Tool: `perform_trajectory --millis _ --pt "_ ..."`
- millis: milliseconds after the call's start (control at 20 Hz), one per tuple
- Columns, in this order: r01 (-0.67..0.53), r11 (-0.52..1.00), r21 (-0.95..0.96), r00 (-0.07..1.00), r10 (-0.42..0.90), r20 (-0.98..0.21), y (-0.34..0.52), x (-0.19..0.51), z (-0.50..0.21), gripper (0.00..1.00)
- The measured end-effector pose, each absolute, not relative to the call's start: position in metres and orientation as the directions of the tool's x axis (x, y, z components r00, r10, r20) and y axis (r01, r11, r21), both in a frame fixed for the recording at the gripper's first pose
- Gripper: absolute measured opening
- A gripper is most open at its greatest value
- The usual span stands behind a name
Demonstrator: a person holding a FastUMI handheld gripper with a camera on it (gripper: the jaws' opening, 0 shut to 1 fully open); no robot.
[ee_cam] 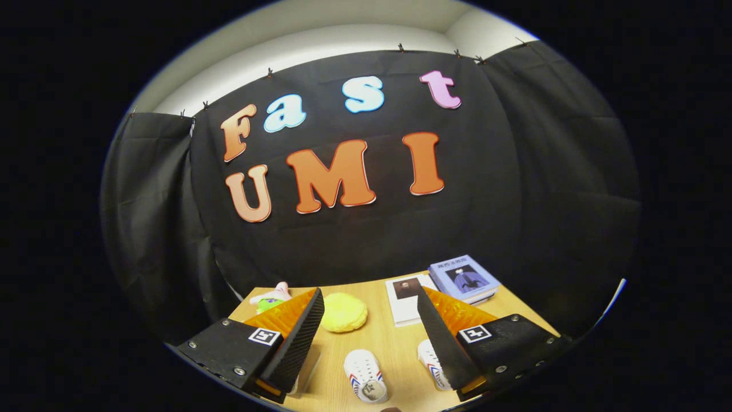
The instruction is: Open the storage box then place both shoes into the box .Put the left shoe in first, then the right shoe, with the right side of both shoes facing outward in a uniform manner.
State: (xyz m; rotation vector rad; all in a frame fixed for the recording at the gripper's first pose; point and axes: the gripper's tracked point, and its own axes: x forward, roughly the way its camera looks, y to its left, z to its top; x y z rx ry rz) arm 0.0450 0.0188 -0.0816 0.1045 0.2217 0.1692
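Two fingers of the gripper are seen spread wide apart, nothing pinched between them, held up above the wooden table.

Right below, between the fingers, one small white shoe with red and blue stripes is laid on the table, toe pointed away toward the wall. Its mate, a second white shoe, is set just beside it to the right and is partly hidden behind the right finger, so not much of it can be made out. The two shoes are kept slightly apart, roughly parallel.

Further out, just beyond the left fingertip, a round yellow sponge-looking thing is parked on the table. Behind the left finger, near the table's far corner, a small pink and green toy is poked into view, mostly covered.

On the other side, beyond the right finger, a white booklet with a dark picture on it is laid flat, and a blue book is stacked on something close to it, nearer the black cloth wall.

Which item is the storage box can't really be told from this angle.
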Motion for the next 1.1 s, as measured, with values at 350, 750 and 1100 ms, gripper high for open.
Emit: perform_trajectory --millis 350,750,1100 --pt "-0.302 0.864 0.403 0.793 0.462 -0.396 0.076 0.057 -0.187 0.98" --pt "-0.285 0.544 0.789 0.464 0.799 -0.383 0.147 0.022 -0.261 0.98" --pt "-0.181 0.398 0.899 0.256 0.902 -0.348 0.186 0.001 -0.312 0.98"
